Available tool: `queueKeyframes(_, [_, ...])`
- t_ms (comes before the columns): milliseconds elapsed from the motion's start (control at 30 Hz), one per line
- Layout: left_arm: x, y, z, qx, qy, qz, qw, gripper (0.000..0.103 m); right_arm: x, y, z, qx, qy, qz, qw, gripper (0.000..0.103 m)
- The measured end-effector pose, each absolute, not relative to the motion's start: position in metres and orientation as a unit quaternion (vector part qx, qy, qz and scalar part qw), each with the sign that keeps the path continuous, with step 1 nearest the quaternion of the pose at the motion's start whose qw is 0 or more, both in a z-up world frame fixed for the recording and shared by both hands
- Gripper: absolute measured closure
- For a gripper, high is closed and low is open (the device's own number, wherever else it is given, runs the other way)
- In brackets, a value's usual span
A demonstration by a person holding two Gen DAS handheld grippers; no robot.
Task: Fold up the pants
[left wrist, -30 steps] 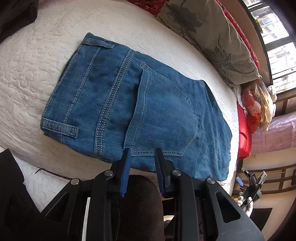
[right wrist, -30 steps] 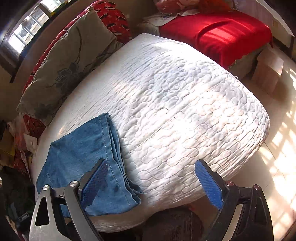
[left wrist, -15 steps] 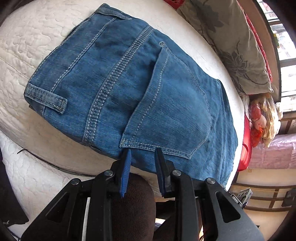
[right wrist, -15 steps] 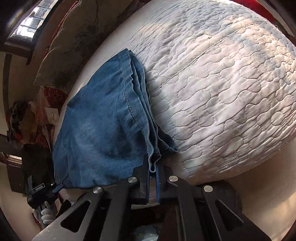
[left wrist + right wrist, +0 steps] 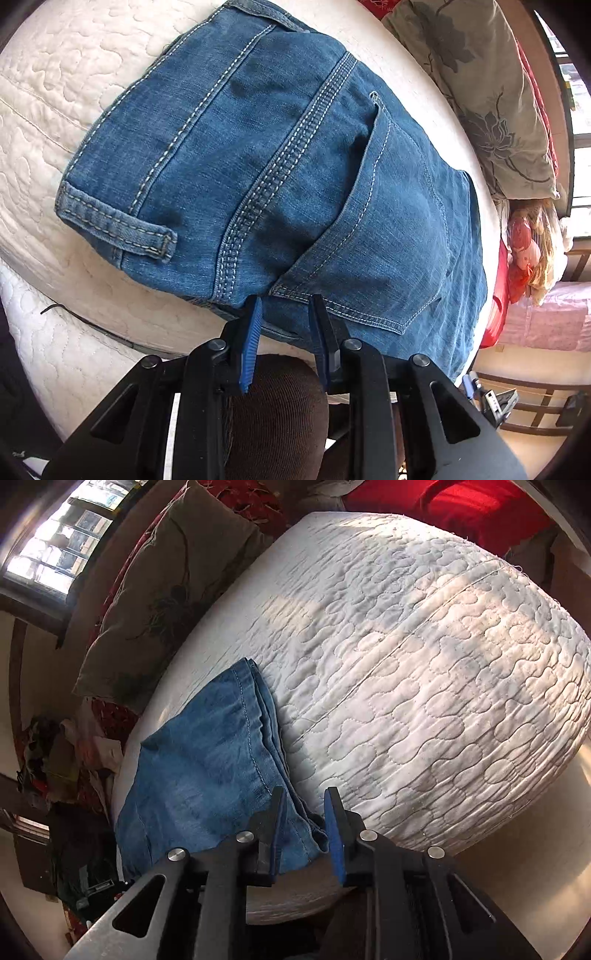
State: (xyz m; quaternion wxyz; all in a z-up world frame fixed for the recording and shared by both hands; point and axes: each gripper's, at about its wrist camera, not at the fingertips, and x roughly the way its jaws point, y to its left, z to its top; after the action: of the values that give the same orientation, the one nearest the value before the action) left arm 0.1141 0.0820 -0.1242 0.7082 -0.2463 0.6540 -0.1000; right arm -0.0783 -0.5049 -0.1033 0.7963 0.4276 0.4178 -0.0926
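Observation:
Folded blue jeans (image 5: 295, 177) lie on a white quilted bed (image 5: 55, 92), waistband and back pocket up. My left gripper (image 5: 284, 306) stands at the near edge of the jeans below the pocket, jaws a narrow gap apart with the denim edge between the tips, not clamped. In the right wrist view the other end of the jeans (image 5: 207, 760) lies at the bed's near left. My right gripper (image 5: 304, 797) has its jaws partly open around the folded hem corner.
A grey flowered pillow (image 5: 480, 85) and a red one lie along the far side of the bed (image 5: 424, 686). A red blanket (image 5: 461, 502) lies beyond the bed. Clutter and a chair stand on the floor beside it.
My left gripper has moved closer to the jeans' near edge. My right gripper was shut on the hem corner half a second ago; its jaws have now parted and it has pulled back.

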Motion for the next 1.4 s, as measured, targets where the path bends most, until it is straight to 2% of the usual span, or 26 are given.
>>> queueKeyframes(33, [0.115, 0.084, -0.124, -0.248, 0.655, -0.1, 0.707, 0.08, -0.069, -0.51, -0.097, 0.426, 0.409, -0.092, 0.801, 0.066])
queueKeyframes(67, [0.115, 0.085, -0.124, -0.251, 0.654, -0.099, 0.706, 0.08, -0.056, -0.513, -0.094, 0.426, 0.405, -0.081, 0.805, 0.057])
queueKeyframes(100, [0.117, 0.086, -0.125, -0.256, 0.654, -0.097, 0.705, 0.08, -0.041, -0.515, -0.093, 0.424, 0.406, -0.073, 0.806, 0.056])
queueKeyframes(333, [0.125, 0.079, -0.131, -0.257, 0.664, -0.079, 0.698, 0.08, 0.054, -0.518, -0.116, 0.392, 0.446, -0.08, 0.801, 0.056])
queueKeyframes(367, [0.126, 0.08, -0.131, -0.259, 0.666, -0.078, 0.696, 0.08, 0.064, -0.512, -0.12, 0.382, 0.457, -0.07, 0.8, 0.064])
queueKeyframes(400, [0.127, 0.081, -0.133, -0.262, 0.667, -0.078, 0.693, 0.08, 0.074, -0.505, -0.121, 0.356, 0.47, -0.062, 0.805, 0.089])
queueKeyframes(467, [0.129, 0.082, -0.135, -0.269, 0.669, -0.075, 0.688, 0.08, 0.086, -0.498, -0.113, 0.313, 0.469, -0.064, 0.823, 0.091])
queueKeyframes(567, [0.129, 0.082, -0.134, -0.266, 0.672, -0.069, 0.688, 0.08, 0.093, -0.511, -0.116, 0.321, 0.46, -0.088, 0.823, 0.093])
queueKeyframes(767, [0.103, 0.061, -0.095, -0.21, 0.666, -0.135, 0.703, 0.08, 0.041, -0.531, -0.107, 0.379, 0.43, -0.084, 0.815, 0.079])
queueKeyframes(867, [0.092, 0.038, -0.06, -0.144, 0.644, -0.182, 0.73, 0.08, -0.019, -0.53, -0.103, 0.405, 0.413, -0.077, 0.812, 0.058])
queueKeyframes(900, [0.092, 0.028, -0.051, -0.128, 0.637, -0.194, 0.735, 0.08, -0.04, -0.528, -0.106, 0.415, 0.411, -0.075, 0.808, 0.054])
queueKeyframes(1033, [0.109, -0.023, -0.027, -0.108, 0.621, -0.245, 0.737, 0.058, -0.104, -0.513, -0.135, 0.493, 0.403, -0.049, 0.77, 0.054])
queueKeyframes(1333, [0.145, -0.193, 0.003, 0.007, 0.626, -0.325, 0.709, 0.058, -0.093, -0.48, -0.18, 0.564, 0.388, -0.017, 0.729, 0.054])
queueKeyframes(1400, [0.151, -0.225, 0.012, 0.03, 0.624, -0.339, 0.704, 0.058, -0.085, -0.479, -0.18, 0.565, 0.382, -0.017, 0.731, 0.049])
